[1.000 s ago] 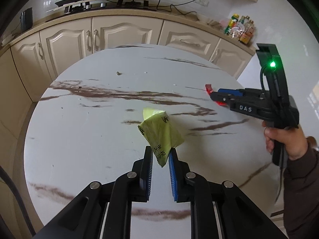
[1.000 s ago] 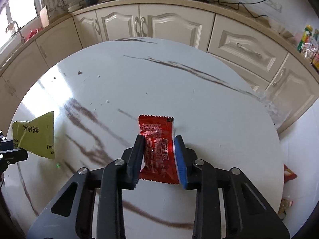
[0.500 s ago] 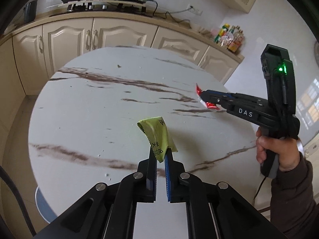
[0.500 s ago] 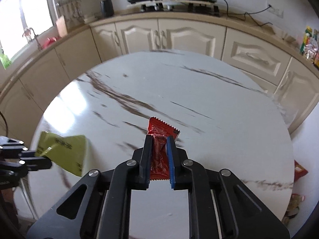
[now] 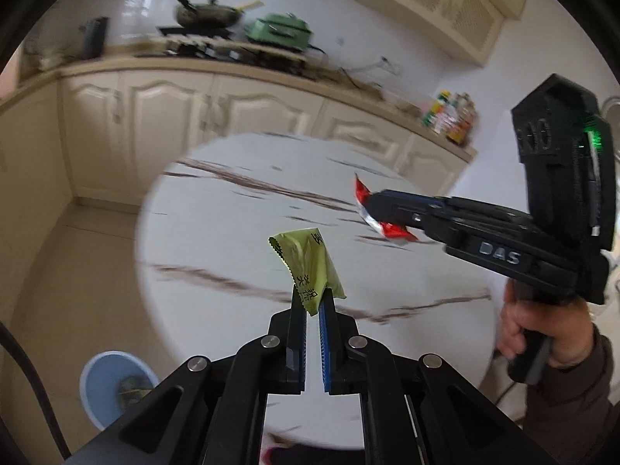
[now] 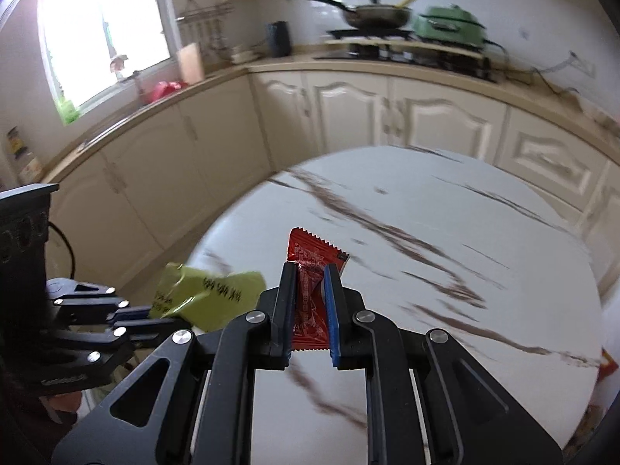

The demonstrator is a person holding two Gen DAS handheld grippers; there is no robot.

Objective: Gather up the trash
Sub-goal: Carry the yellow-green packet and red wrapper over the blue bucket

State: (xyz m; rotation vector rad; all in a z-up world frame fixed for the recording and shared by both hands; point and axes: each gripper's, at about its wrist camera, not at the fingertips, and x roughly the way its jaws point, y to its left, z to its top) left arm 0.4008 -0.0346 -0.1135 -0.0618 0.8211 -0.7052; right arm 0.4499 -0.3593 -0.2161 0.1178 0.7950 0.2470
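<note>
My left gripper [image 5: 312, 298] is shut on a yellow-green wrapper [image 5: 308, 261] and holds it in the air above the round marble table [image 5: 217, 240]. My right gripper [image 6: 310, 271] is shut on a red wrapper [image 6: 310, 267], also lifted above the table [image 6: 465, 271]. In the left wrist view the right gripper [image 5: 372, 203] reaches in from the right with the red wrapper [image 5: 381, 224]. In the right wrist view the left gripper [image 6: 155, 316] shows at lower left with the yellow-green wrapper [image 6: 209, 296].
A light blue bin [image 5: 112, 385] with some trash inside stands on the floor at lower left, beside the table. Cream cabinets [image 5: 162, 116] and a counter with a pan [image 5: 205, 13] and green cooker [image 5: 279, 29] lie behind. More litter [image 6: 606, 364] lies on the floor at right.
Both grippers have closed on their wrappers and lifted them off the table, rising and pulling back. The blue bin has come into the left wrist view.
</note>
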